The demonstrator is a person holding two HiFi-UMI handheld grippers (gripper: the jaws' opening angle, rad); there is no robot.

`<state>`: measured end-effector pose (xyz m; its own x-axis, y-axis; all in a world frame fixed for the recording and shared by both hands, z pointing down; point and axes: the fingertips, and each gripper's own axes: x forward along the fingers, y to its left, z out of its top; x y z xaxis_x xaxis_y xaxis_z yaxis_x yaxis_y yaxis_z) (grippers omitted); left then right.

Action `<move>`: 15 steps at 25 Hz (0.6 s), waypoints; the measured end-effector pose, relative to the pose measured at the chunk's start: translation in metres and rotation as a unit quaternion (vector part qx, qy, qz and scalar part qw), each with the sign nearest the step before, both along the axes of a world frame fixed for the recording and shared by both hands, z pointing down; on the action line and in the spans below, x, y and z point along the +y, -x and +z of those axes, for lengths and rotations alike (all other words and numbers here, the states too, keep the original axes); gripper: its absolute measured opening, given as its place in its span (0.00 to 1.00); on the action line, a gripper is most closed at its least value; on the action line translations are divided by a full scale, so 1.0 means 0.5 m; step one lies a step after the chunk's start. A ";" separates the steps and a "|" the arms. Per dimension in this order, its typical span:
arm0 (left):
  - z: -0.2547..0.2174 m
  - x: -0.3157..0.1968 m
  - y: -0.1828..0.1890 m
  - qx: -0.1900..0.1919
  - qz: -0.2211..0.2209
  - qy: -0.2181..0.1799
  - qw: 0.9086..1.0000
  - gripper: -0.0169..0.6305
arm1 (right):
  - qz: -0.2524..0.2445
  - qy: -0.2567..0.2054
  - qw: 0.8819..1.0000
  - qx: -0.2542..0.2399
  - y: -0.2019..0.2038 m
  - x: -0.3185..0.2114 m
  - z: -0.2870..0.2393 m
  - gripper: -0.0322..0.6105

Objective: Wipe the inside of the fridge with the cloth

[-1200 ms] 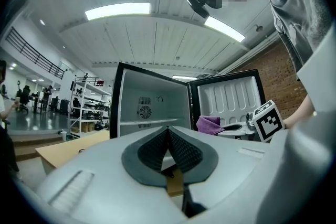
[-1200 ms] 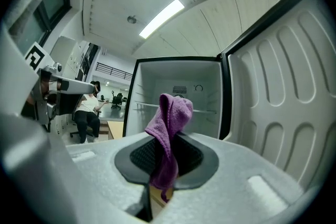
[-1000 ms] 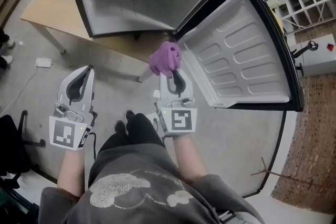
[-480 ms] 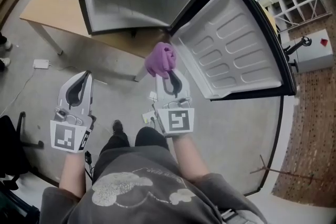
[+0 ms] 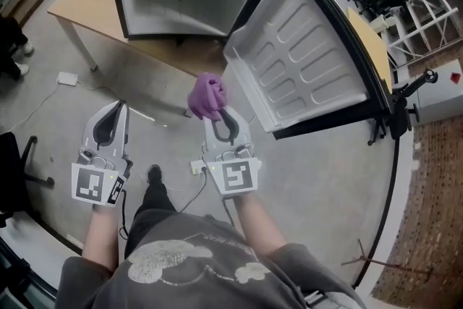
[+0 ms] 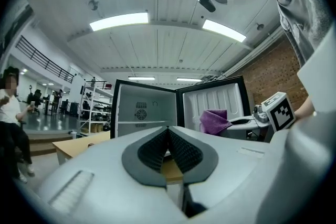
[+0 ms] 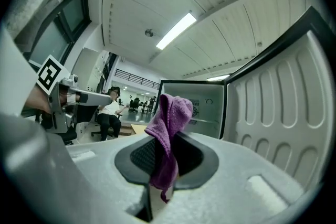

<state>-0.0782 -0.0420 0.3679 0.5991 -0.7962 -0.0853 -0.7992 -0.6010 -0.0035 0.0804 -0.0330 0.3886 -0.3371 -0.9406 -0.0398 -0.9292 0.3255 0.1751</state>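
One crumpled purple cloth [image 5: 207, 96] sits clamped in the right gripper [image 5: 221, 119], short of the one open white-lined fridge [image 5: 181, 14]; the left gripper [image 5: 114, 112], jaws pressed together, holds nothing.

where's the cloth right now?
Head view, centre: the cloth is pinched in the right gripper, held in the air short of the open fridge, near the lower corner of its door.
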 end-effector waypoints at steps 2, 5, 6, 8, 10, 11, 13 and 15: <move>-0.009 0.050 -0.026 0.002 -0.006 -0.006 1.000 0.05 | -0.010 -0.003 1.000 0.000 -0.027 0.046 -0.001 0.11; -0.020 0.128 -0.059 0.000 -0.017 -0.019 1.000 0.05 | -0.024 -0.014 1.000 -0.002 -0.063 0.115 -0.003 0.11; -0.022 0.157 -0.070 0.002 -0.023 -0.023 0.999 0.05 | -0.030 -0.017 0.999 -0.003 -0.073 0.143 -0.004 0.11; -0.025 0.215 -0.091 0.005 -0.036 -0.030 0.999 0.05 | -0.045 -0.024 0.999 -0.001 -0.094 0.201 -0.005 0.11; -0.026 0.273 -0.116 0.007 -0.046 -0.036 0.998 0.05 | -0.058 -0.032 0.998 0.004 -0.116 0.263 -0.005 0.11; -0.023 0.306 -0.130 0.007 -0.049 -0.038 0.998 0.05 | -0.065 -0.034 0.997 0.007 -0.128 0.296 -0.002 0.11; -0.018 0.371 -0.157 0.006 -0.054 -0.038 0.998 0.05 | -0.076 -0.029 0.997 0.019 -0.155 0.365 0.012 0.11; -0.019 0.426 -0.181 0.001 -0.059 -0.041 0.997 0.05 | -0.079 -0.026 0.996 0.019 -0.184 0.423 0.022 0.11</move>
<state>0.0122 0.1711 0.3586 0.5017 -0.8513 -0.1534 -0.8642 -0.5009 -0.0466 0.1726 0.1787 0.3994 -0.4834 -0.8725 -0.0713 -0.8591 0.4571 0.2302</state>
